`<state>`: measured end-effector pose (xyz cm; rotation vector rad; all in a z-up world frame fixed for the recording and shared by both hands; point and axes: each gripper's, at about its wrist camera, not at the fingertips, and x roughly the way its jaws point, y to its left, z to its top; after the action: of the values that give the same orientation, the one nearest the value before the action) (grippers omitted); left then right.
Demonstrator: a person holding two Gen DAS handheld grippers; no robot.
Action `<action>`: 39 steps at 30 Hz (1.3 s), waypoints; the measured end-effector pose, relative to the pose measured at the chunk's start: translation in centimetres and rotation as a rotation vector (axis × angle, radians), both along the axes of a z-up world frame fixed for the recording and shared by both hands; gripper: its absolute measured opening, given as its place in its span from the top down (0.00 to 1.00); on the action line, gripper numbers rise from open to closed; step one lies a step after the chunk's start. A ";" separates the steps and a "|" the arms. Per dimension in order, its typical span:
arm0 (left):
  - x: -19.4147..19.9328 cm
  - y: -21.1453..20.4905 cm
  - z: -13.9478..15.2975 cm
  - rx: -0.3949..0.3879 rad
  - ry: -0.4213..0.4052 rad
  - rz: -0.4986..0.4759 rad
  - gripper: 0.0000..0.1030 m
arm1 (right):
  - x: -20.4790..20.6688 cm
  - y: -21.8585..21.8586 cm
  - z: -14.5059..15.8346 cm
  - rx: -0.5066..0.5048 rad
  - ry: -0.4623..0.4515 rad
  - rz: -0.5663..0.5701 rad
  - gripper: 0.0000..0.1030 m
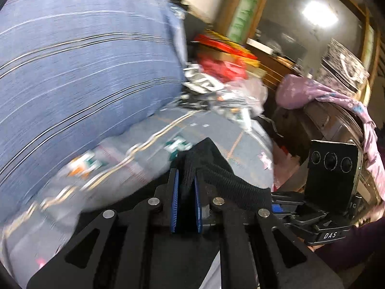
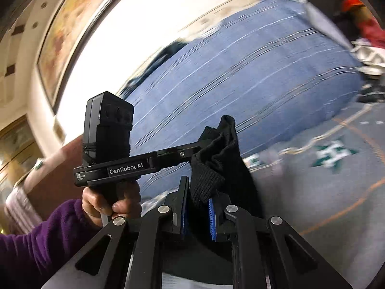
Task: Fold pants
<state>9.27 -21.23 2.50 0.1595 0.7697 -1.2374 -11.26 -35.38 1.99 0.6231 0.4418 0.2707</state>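
A grey bed cover (image 1: 149,159) with green cross patterns and orange lines is lying under both tongs, and a large blue striped blanket (image 1: 84,60) is lying on the far side of it. Both are blurred. At the far right edge of the bed a heap of mixed things (image 1: 216,72), red, yellow and white, is piled up. Further right a purple flowered cloth (image 1: 336,98) is hanging over some furniture. The left tongs (image 1: 186,207) are clamped on a ribbed edge of the black pants (image 1: 204,166), which are hanging in the air above the bed cover. The right tongs (image 2: 198,213) are also pressing together on the black fabric, with the blue pads at both sides of it. Only the right wrist view is showing the person's left hand (image 2: 108,204), in a purple sleeve (image 2: 41,240), gripping the handle of the left device, and also a bright wall with a framed picture (image 2: 72,36). Only the left wrist view is showing a dark window (image 1: 300,31) with a lamp reflected in it.
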 end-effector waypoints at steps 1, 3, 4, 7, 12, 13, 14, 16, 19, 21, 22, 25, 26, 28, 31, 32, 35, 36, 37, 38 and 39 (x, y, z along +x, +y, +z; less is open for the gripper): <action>0.4 1.5 -0.7 0.021 0.009 0.041 0.91 | 0.6 1.2 -0.1 -0.001 0.011 0.028 0.87; 1.5 4.0 -3.1 0.105 0.056 0.125 0.88 | 2.4 4.2 -1.2 -0.038 0.090 0.089 0.83; 2.0 5.4 -4.9 0.177 0.061 0.202 0.87 | 3.1 5.4 -2.1 -0.056 0.138 0.117 0.81; 2.8 9.3 -8.6 0.333 0.046 0.397 0.87 | 6.3 10.1 -7.6 -0.055 0.460 0.313 0.64; 1.0 16.3 -7.9 0.166 0.114 0.593 0.82 | 5.2 9.6 -6.0 -0.015 0.348 0.373 0.63; 0.0 16.5 -7.3 0.131 0.104 0.596 0.79 | 4.7 8.6 -5.3 0.005 0.292 0.346 0.59; -1.0 16.4 -6.7 0.093 0.086 0.593 0.77 | 4.2 7.3 -4.7 0.020 0.235 0.289 0.59; -3.0 15.0 -5.9 0.030 0.046 0.578 0.64 | 3.3 5.2 -4.3 0.017 0.203 0.119 0.57; -4.1 11.4 -6.5 0.026 0.040 0.549 0.58 | 4.4 4.3 -6.0 -0.048 0.302 -0.007 0.65; -3.3 8.8 -8.4 0.123 0.070 0.554 0.58 | 5.8 5.0 -8.4 -0.098 0.439 0.001 0.67; -2.4 7.9 -10.3 0.251 0.104 0.591 0.58 | 6.7 5.5 -10.2 -0.153 0.546 0.003 0.80; -1.4 8.9 -11.6 0.255 0.193 0.657 0.57 | 6.3 5.9 -8.9 -0.174 0.495 -0.011 0.79; -1.6 9.4 -10.9 0.249 0.188 0.670 0.57 | 6.1 5.8 -7.6 -0.149 0.424 -0.021 0.76; -2.5 10.9 -8.5 0.205 0.097 0.692 0.56 | 6.5 5.6 -6.3 -0.135 0.346 -0.047 0.76; -4.0 14.2 -6.5 0.178 -0.020 0.790 0.47 | 8.6 6.4 -5.8 -0.129 0.297 -0.050 0.75; -4.5 16.0 -6.4 0.178 -0.033 0.844 0.45 | 9.4 6.4 -5.8 -0.128 0.302 -0.049 0.71; -5.5 21.6 -7.7 0.190 0.001 1.006 0.44 | 13.3 10.2 -9.3 -0.120 0.441 0.050 0.46; -5.8 23.8 -8.5 0.170 0.026 1.065 0.44 | 13.7 11.5 -10.8 -0.161 0.511 0.069 0.46; -6.0 25.1 -8.9 0.147 0.037 1.100 0.44 | 13.3 12.6 -11.1 -0.231 0.503 0.041 0.46; -6.5 26.3 -9.4 0.121 0.039 1.132 0.44 | 13.0 13.6 -10.3 -0.298 0.454 0.010 0.47; -6.9 27.6 -10.0 0.095 0.026 1.155 0.42 | 12.5 14.4 -9.4 -0.322 0.422 0.022 0.47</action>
<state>2.32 6.33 -7.50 -0.2141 0.7564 -0.1073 1.29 -20.93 -7.36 0.3561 0.8788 0.0823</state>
